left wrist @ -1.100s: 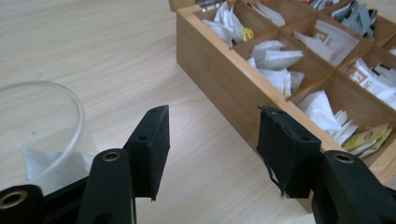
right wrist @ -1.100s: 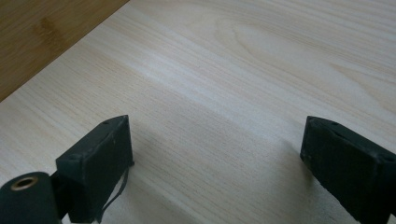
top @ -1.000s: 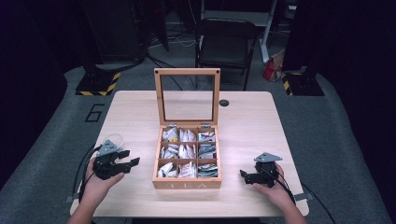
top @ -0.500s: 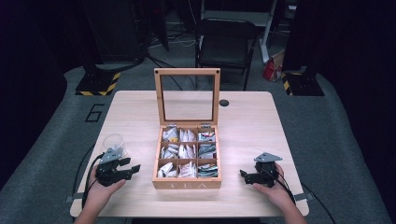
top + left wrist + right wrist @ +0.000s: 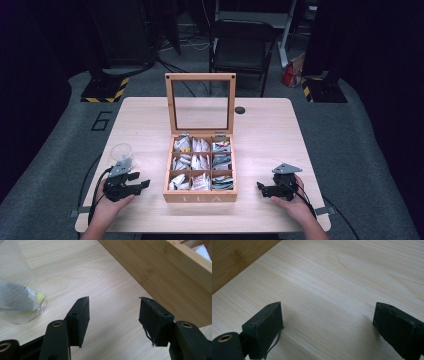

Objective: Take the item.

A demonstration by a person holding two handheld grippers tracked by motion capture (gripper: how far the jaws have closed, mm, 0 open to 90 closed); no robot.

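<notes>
A wooden tea box (image 5: 200, 196) marked TEA stands mid-table with its glass lid (image 5: 200, 103) raised upright; its compartments hold several tea bags (image 5: 200, 162). A clear plastic cup (image 5: 122, 154) with a tea bag inside (image 5: 17, 300) stands left of the box. My left gripper (image 5: 141, 184) rests open on the table just in front of the cup, jaws pointing at the box's side wall (image 5: 160, 270). My right gripper (image 5: 260, 187) lies open on the table right of the box, nothing between its jaws (image 5: 327, 327).
The light wooden table (image 5: 270, 135) has a small black round spot (image 5: 240, 110) near its far edge. A black chair (image 5: 242, 47) stands behind the table. Cables trail from both grippers off the front edge.
My left gripper has drawn back toward the front edge, away from the cup. The right gripper has stayed still.
</notes>
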